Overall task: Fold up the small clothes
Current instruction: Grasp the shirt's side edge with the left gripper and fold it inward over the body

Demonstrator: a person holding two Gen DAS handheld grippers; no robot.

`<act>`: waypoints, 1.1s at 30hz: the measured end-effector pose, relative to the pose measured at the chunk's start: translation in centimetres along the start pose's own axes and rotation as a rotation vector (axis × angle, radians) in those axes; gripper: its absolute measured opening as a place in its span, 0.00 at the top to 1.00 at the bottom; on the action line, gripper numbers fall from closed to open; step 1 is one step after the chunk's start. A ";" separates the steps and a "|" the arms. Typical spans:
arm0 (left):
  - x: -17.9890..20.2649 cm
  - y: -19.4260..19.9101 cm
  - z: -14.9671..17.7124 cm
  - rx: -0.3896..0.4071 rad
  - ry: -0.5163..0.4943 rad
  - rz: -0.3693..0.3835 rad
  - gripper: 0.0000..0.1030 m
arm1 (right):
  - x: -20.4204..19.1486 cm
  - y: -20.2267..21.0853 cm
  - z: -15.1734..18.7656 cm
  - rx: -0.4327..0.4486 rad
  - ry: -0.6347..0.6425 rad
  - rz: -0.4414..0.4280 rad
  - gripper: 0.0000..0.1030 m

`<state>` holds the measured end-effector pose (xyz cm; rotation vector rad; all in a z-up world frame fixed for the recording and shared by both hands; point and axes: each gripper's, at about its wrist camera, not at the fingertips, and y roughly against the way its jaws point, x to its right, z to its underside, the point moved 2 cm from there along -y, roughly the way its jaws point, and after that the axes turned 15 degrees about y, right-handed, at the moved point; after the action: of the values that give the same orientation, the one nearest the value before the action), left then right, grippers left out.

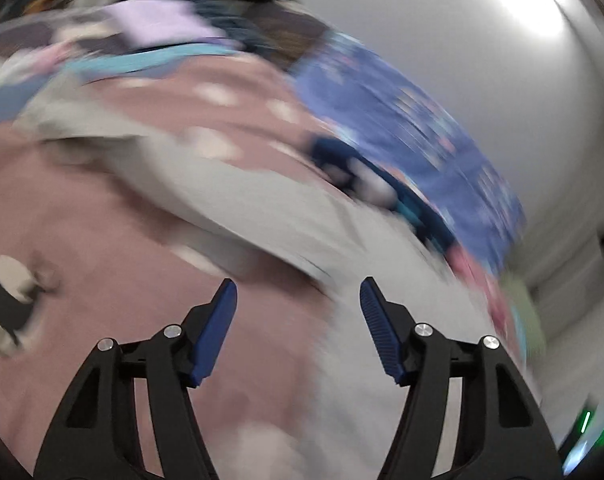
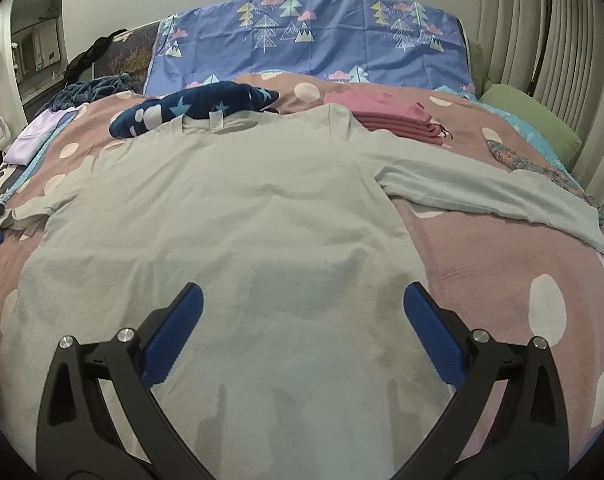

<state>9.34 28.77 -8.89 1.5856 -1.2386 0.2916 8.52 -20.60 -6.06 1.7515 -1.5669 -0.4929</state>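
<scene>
The pale grey shirt (image 2: 230,208) lies flat across the middle of the bed (image 2: 502,280), both sleeves spread, ready for folding. The right gripper (image 2: 302,332) hovers over its hem, jaws apart, empty; the left gripper (image 1: 298,320), jaws apart, holds nothing.

The left black two-finger gripper with blue ribbed pads (image 1: 298,292) points downward, its jaws partly apart with nothing pressed between them (its view is heavily blurred). The right black gripper with blue pads (image 2: 302,300) tilts downward, jaws spread wide and empty.
</scene>
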 end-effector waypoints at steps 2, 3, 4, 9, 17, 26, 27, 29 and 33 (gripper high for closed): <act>-2.6 -0.5 -3.0 0.025 0.109 -0.022 0.36 | -0.1 -0.5 0.0 -0.008 0.008 0.002 0.02; -3.8 -0.9 -4.4 0.028 0.167 -0.032 0.36 | -0.2 -0.7 -0.1 -0.013 0.012 0.002 0.02; -5.5 -1.4 -6.2 0.036 0.253 -0.042 0.34 | -0.2 -1.0 -0.1 -0.019 0.015 0.003 0.02; -11.4 -2.9 -11.1 0.083 0.542 -0.073 0.32 | -0.1 -2.2 0.0 -0.045 0.008 0.007 0.02; -14.3 -3.6 -15.5 0.204 0.662 -0.039 0.98 | -1.1 -3.4 -0.2 -0.065 0.040 -0.004 0.02; 2.1 -1.5 -14.2 0.177 0.135 0.100 0.98 | -0.6 -4.3 -0.3 -0.069 0.022 -0.040 0.02; 4.8 -1.5 -13.0 0.155 0.060 0.126 0.98 | -0.3 -4.3 -0.3 -0.070 0.006 -0.050 0.02; 10.6 -2.1 -9.5 0.087 -0.094 0.184 0.98 | 0.1 -4.2 -0.3 -0.063 -0.023 -0.066 0.02; 18.8 -5.0 0.5 -0.107 -0.302 0.294 0.98 | 1.0 -4.0 0.1 -0.061 -0.025 -0.043 0.02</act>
<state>21.42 17.40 1.35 1.3883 -1.6983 0.1707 11.43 -21.61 -8.81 1.7425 -1.5183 -0.5796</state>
